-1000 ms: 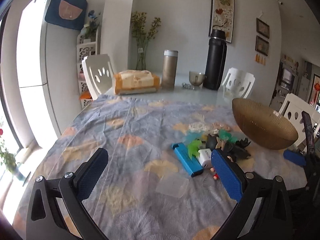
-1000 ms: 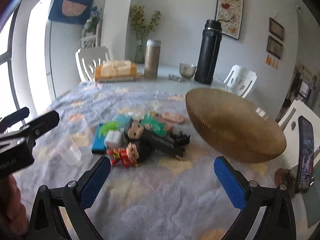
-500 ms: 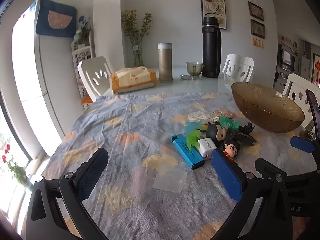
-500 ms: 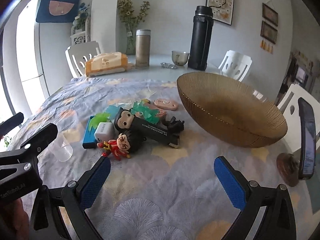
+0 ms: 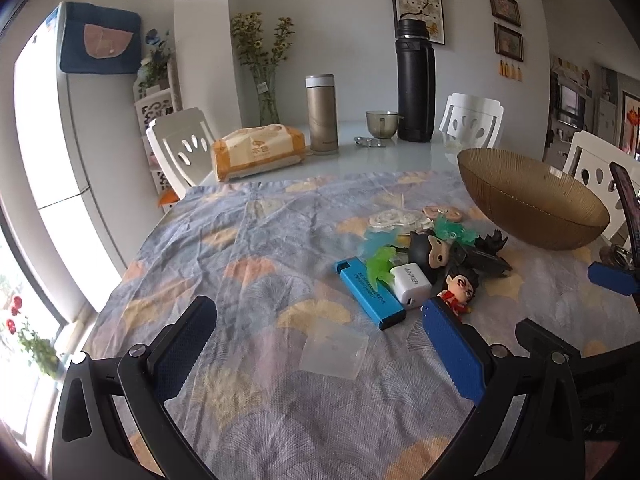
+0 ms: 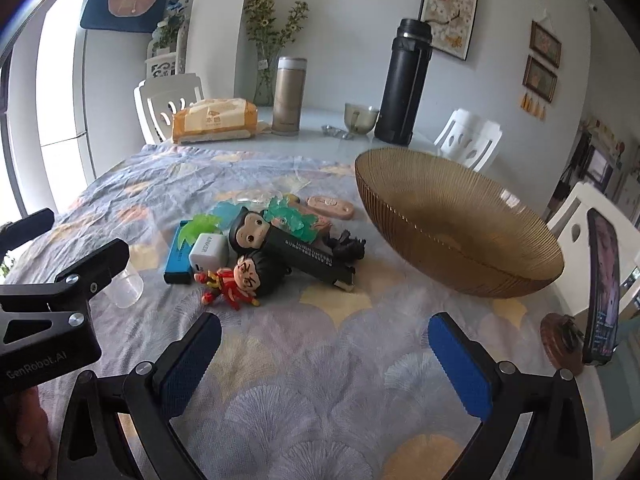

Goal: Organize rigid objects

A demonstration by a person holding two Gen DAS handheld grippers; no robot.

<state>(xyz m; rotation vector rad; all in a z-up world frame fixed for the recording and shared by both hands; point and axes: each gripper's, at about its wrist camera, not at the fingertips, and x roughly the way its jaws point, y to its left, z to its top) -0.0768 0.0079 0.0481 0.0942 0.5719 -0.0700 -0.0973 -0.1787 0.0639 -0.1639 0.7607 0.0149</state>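
A heap of small objects lies mid-table: a blue flat case (image 5: pixel 370 294) (image 6: pixel 178 258), a white charger cube (image 5: pixel 411 283) (image 6: pixel 206 253), a red figurine (image 5: pixel 460 286) (image 6: pixel 236 278), a black big-headed figure (image 5: pixel 432 250) (image 6: pixel 252 230) on a long black box (image 6: pixel 310 258), and green plastic leaves (image 6: pixel 286 214). A ribbed amber bowl (image 5: pixel 532 204) (image 6: pixel 456 226) stands to their right. My left gripper (image 5: pixel 320 344) is open over a clear plastic cup (image 5: pixel 334 354). My right gripper (image 6: pixel 324 360) is open above bare cloth, near side of the heap.
At the table's far end stand a black thermos (image 6: pixel 404 84), a tan flask (image 6: pixel 289 96), a tissue pack (image 6: pixel 214 119), a small cup (image 6: pixel 360 117) and a flower vase (image 5: pixel 266 84). A phone on a stand (image 6: pixel 602 292) is at the right edge. White chairs ring the table.
Both grippers have tilted up and drawn back slightly, so the heap and bowl sit lower and closer in each view. Nothing on the table has moved; both stay open.
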